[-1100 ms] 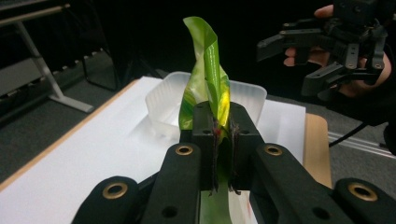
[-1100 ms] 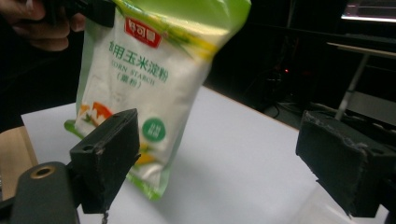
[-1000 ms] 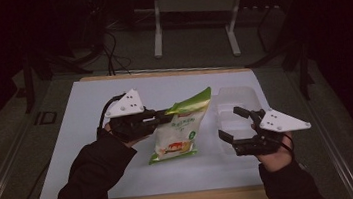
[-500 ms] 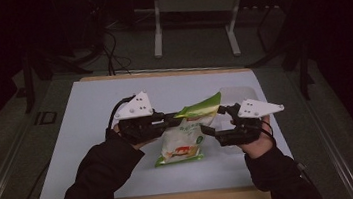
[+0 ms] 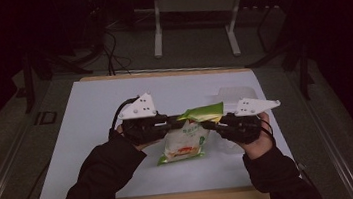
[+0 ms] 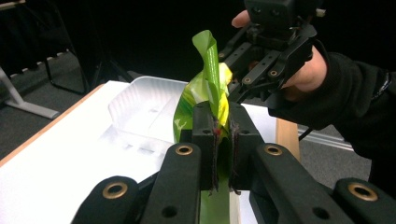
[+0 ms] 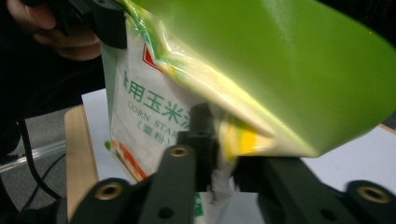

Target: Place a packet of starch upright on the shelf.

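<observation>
Dark floor and table legs surround the white worktop [image 5: 93, 139], where a green-topped starch bag [image 5: 185, 141] hangs above the near middle. Left hand-held gripper [image 5: 173, 123] clamps its top edge; right hand-held gripper [image 5: 208, 124], jaws just closing, pinches the same edge. Behind, a clear tray [image 6: 140, 112] near the right edge is partly hidden.

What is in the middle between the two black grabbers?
The green-topped corn starch bag hangs between the left gripper and the right gripper in the high view. Each has shut on a side of the bag's top; the right one's jaws just closed.
</observation>
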Tool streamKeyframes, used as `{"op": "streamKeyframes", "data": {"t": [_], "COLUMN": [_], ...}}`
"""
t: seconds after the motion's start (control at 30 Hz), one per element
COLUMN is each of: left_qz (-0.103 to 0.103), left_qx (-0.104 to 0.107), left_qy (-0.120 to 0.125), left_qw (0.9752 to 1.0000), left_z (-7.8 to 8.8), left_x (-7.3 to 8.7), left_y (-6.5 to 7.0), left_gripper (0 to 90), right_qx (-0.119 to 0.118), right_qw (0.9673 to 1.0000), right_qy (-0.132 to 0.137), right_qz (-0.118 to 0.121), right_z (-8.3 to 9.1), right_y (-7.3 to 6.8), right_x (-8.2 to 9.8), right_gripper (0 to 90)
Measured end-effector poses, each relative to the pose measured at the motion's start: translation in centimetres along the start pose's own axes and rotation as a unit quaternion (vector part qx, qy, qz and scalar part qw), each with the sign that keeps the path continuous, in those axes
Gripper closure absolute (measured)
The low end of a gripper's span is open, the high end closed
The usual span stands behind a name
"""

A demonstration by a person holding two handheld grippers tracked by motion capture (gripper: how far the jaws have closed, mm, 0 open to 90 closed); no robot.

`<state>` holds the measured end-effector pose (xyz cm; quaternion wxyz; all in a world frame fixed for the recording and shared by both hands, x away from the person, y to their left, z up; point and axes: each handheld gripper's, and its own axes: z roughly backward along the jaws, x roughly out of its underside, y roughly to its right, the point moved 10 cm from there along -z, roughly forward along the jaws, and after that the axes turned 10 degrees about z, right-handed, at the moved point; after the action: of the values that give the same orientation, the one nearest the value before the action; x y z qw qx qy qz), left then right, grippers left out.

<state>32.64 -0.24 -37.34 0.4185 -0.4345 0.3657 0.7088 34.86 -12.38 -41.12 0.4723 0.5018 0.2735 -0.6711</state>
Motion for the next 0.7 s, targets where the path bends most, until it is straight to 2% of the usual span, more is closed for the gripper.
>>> {"op": "streamKeyframes", "data": {"t": [0.07,0.3,0.47,0.53,0.6,0.63,0.7], "left_qz": [-0.001,-0.007,0.005,0.008,0.019,0.023,0.029], "left_qx": [0.001,0.000,0.013,0.011,0.016,0.015,0.020], "left_qy": [0.003,0.010,0.024,0.028,0.036,0.037,0.056], "left_qw": [1.0000,0.9999,0.9996,0.9995,0.9990,0.9989,0.9978], "left_z": [0.1,0.6,0.8,0.8,0.9,1.1,1.8], "left_x": [-0.1,-0.2,-0.7,-0.8,-1.0,-1.1,-1.5], "left_y": [0.0,-0.4,-0.4,-0.5,-0.6,-0.7,-0.8], "left_gripper": [84.8,84.1,81.8,79.5,73.5,66.3,49.8], "right_qx": [0.005,0.017,0.024,0.027,0.034,0.036,0.043], "right_qw": [0.9999,0.9998,0.9997,0.9996,0.9993,0.9992,0.9989], "right_qy": [-0.005,-0.011,0.000,0.004,0.006,0.008,0.012], "right_qz": [0.007,0.008,0.007,0.009,0.011,0.013,0.014], "right_z": [0.0,0.5,1.1,1.3,1.6,1.8,2.1], "right_y": [-0.1,-0.2,-0.1,0.0,0.2,0.2,0.4], "right_x": [-0.2,-1.0,-2.1,-2.5,-2.8,-3.0,-3.2], "right_gripper": [83.7,84.6,84.8,84.8,84.9,84.9,85.0]}}
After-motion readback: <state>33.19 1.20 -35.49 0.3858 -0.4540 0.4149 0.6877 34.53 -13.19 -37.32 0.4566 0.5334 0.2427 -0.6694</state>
